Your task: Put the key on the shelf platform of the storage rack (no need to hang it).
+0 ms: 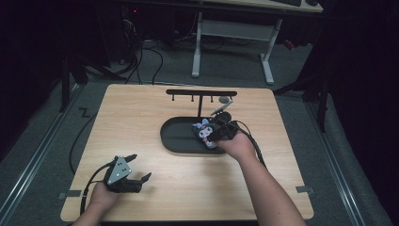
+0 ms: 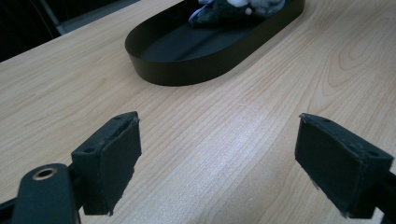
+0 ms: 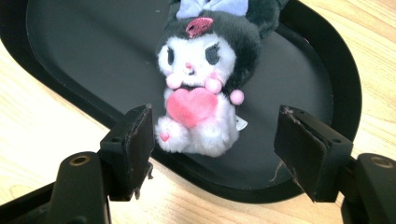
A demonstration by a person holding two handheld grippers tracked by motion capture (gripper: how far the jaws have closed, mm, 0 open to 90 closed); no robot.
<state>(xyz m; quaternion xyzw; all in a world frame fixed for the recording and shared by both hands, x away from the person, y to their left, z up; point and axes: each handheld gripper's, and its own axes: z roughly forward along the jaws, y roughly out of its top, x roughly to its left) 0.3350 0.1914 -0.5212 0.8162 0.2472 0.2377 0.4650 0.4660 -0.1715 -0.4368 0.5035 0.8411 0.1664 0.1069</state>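
1. Plush toy (image 1: pixel 205 131) lies in the right part of a black oval tray (image 1: pixel 176 139) near the middle of the wooden tabletop (image 1: pixel 141 108), as the high view shows. The right gripper (image 1: pixel 221 128) hangs over the tray's right end, just beside the toy, held by the right hand (image 1: pixel 241 145). Behind the tray stands a black rack (image 1: pixel 201 94) with small hooks. The left gripper (image 1: pixel 134 170) sits well apart near the tabletop's front left corner, held by the left hand (image 1: pixel 101 195), its fingers spread.

2. In the left gripper view, the two black fingers (image 2: pixel 109 161) are spread wide over bare tabletop (image 2: pixel 224 140), holding nothing. The tray (image 2: pixel 187 70) lies farther off, with part of the toy (image 2: pixel 229 9) visible at the top edge.

3. In the right gripper view, the toy (image 3: pixel 203 88) lies face up on the tray (image 3: pixel 84 56) floor: white face, dark hood, pale purple bow, pink heart on its chest. The fingers (image 3: pixel 137 140) are spread on either side of its lower half and are not touching it. The tabletop (image 3: pixel 32 130) shows around the tray's rim.
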